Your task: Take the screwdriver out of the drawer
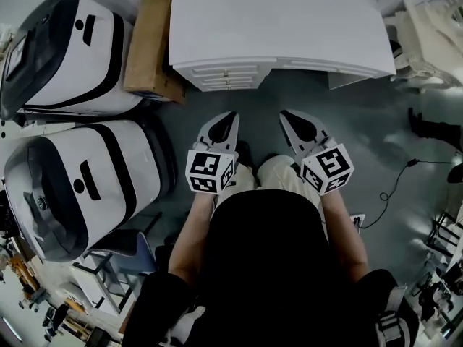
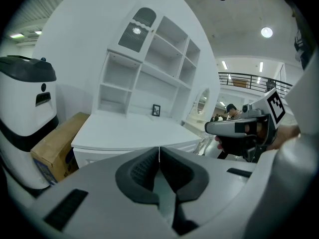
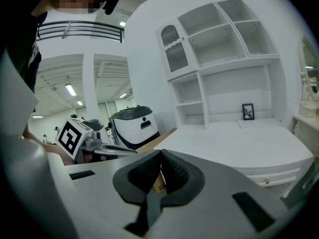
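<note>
Left gripper (image 1: 230, 116), right gripper (image 1: 286, 114): jaws together, both empty. Drawers (image 1: 228, 76) closed under tabletop (image 1: 275, 20) edge, far side, dead ahead of left gripper, so it's nearer. Screwdriver unseen, presumably inside; axis unknown.

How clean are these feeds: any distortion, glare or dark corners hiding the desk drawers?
Head view: dark corners, white desk top nearly washed out, drawers dimmer but visible. Left gripper view: fisheye bends the shelf unit; ceiling lamp flares. Right gripper view: sharp, evenly lit, edges curved.
</note>
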